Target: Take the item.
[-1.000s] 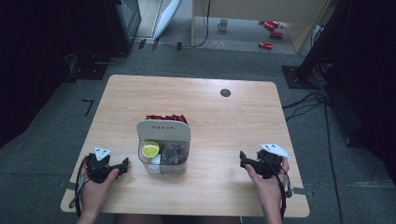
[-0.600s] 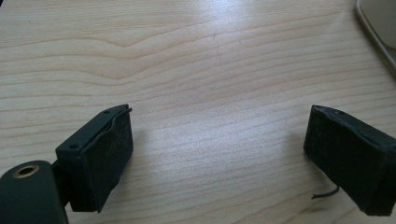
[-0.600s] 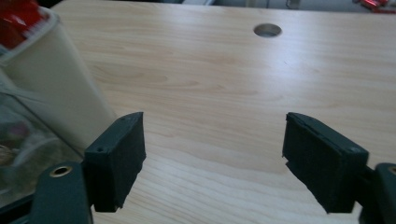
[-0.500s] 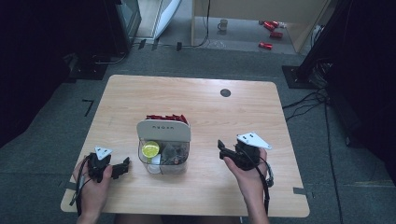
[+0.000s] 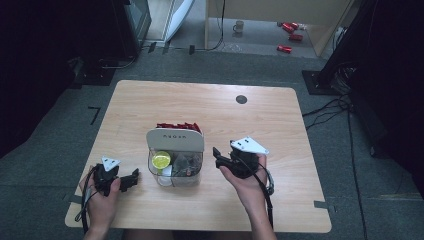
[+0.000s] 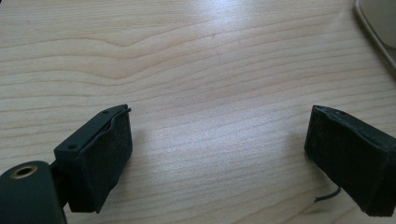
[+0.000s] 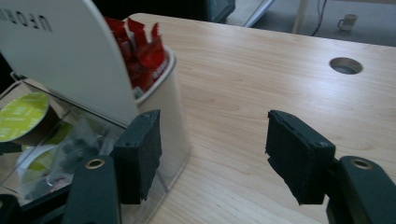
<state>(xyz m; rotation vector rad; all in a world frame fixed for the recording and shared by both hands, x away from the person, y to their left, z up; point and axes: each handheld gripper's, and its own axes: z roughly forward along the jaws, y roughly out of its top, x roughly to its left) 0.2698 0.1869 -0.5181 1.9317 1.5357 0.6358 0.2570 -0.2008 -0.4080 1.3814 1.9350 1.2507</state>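
High view: right tongs [image 5: 216, 156] sit just beside the right wall of the clear organizer box [image 5: 175, 172], tips pointing at it, held up off the surface [image 5: 260, 115] in the person's right hand [image 5: 245, 175]. Left tongs [image 5: 134, 177] rest low on the other side of the box, near its left wall but apart from it.

Right gripper view: jaws about half spread and have just been closing; nothing is between the pads, only bare wood in the gap. One jaw overlaps the box's corner in the picture; contact cannot be told. Beyond the tongs stands the white upright panel [image 7: 60, 51], with red sachets [image 7: 140, 46] packed in the rounded compartment behind it and a green-lidded cup [image 7: 21, 116] in the clear front section.

Left gripper view: jaws spread wide, empty, hovering just over the wood; a pale edge at the far right corner is probably the box's base.

Judgement: the two tongs flank the box, probably to steady or lift it from both sides, or for the right to pick from it. The narrowed right jaws suit a thin wall or a small item. Left appears parked, waiting.

Risk: a one-sided pinch may tip the loaded box.
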